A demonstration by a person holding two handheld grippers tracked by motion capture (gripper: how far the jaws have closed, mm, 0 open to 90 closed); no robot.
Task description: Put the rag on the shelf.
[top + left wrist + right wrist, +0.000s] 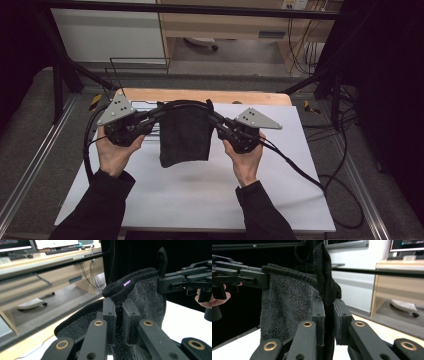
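My left gripper [150,118] sits above the far left part of the tabletop [200,200], held from below by my left hand [114,152]. Its jaws are clenched on the left top corner of the towel [184,135]. In the left gripper view the two black jaws stand nearly together, with only a narrow slot between them, and the dark pile of the towel [147,297] is pinched in that slot. The towel's thick ribbed hem arcs up and away from my jaws toward the other gripper [175,281], which bites the hem's far end just under a small loop that sticks up.

Between my two grippers the towel hangs in the air over the far middle of the white tabletop. Its top edge is stretched in a shallow arch and its body drops straight down. The lower edge seems to hang clear of the white surface, with a faint shadow beneath it, though I cannot tell for sure that it is off the tabletop.

My right gripper [220,121] is above the far right part of the tabletop, cradled by my right hand [245,160]. Its jaws are also closed on the towel, at the right top corner. In the right gripper view they grip a vertical fold of the towel [287,305], which rises above them, and the gap is only as wide as the cloth. The left gripper [259,277] holds the hem's other end there.
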